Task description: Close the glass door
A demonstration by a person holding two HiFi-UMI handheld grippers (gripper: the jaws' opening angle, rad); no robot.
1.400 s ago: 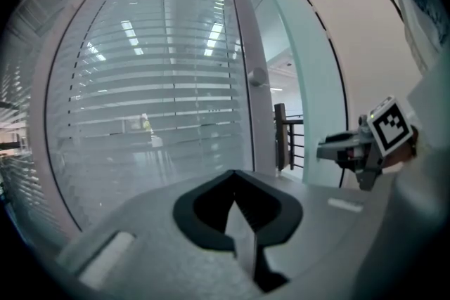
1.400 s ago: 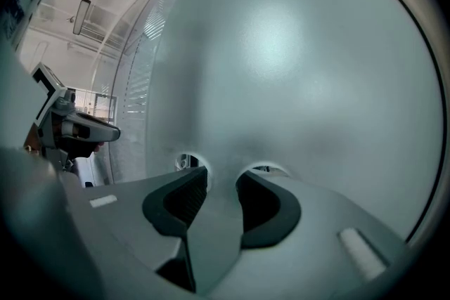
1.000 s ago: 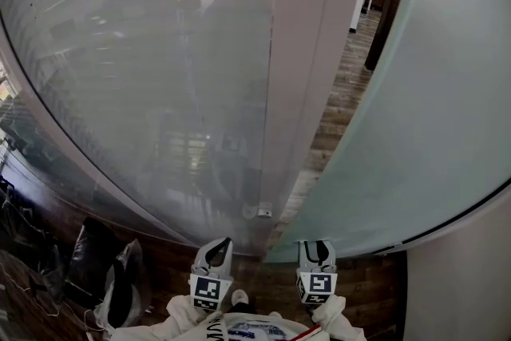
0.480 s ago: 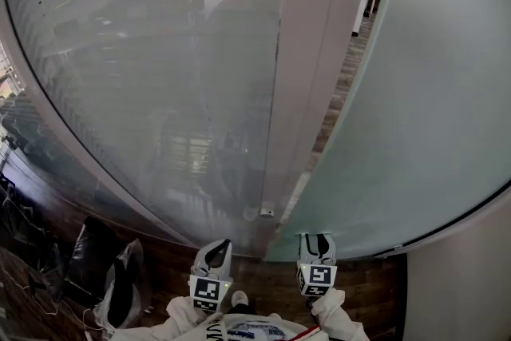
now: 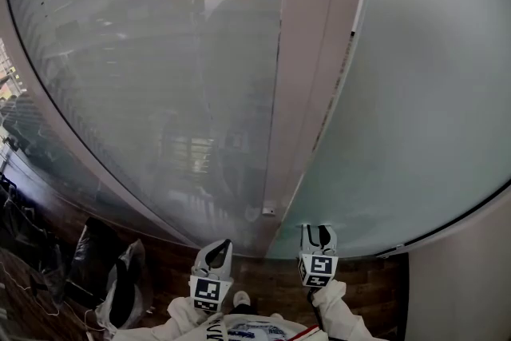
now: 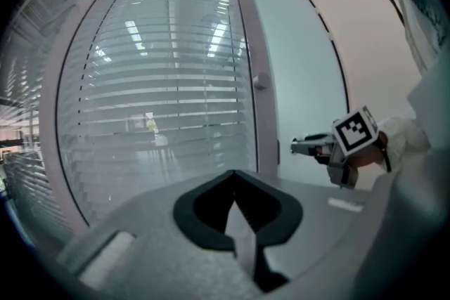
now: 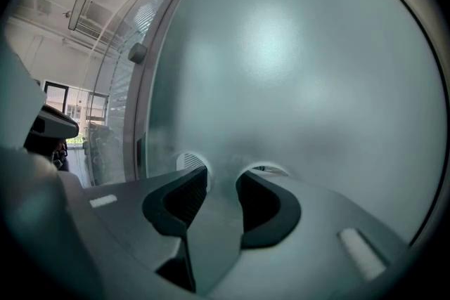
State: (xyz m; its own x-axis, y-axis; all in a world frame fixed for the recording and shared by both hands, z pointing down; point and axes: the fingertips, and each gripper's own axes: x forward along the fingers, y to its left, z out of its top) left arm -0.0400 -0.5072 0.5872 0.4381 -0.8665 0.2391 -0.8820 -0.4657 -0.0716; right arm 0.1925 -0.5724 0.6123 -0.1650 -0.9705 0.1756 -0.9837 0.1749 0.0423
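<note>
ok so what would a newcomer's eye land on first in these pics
The big frosted glass door filling the right of the head view comes first, its edge almost at the pale door post. Left of the post stands a curved-looking glass wall with blinds. At the bottom, the right gripper has its open jaws up at the door's glass, and the left gripper hangs shut beside it.
</note>
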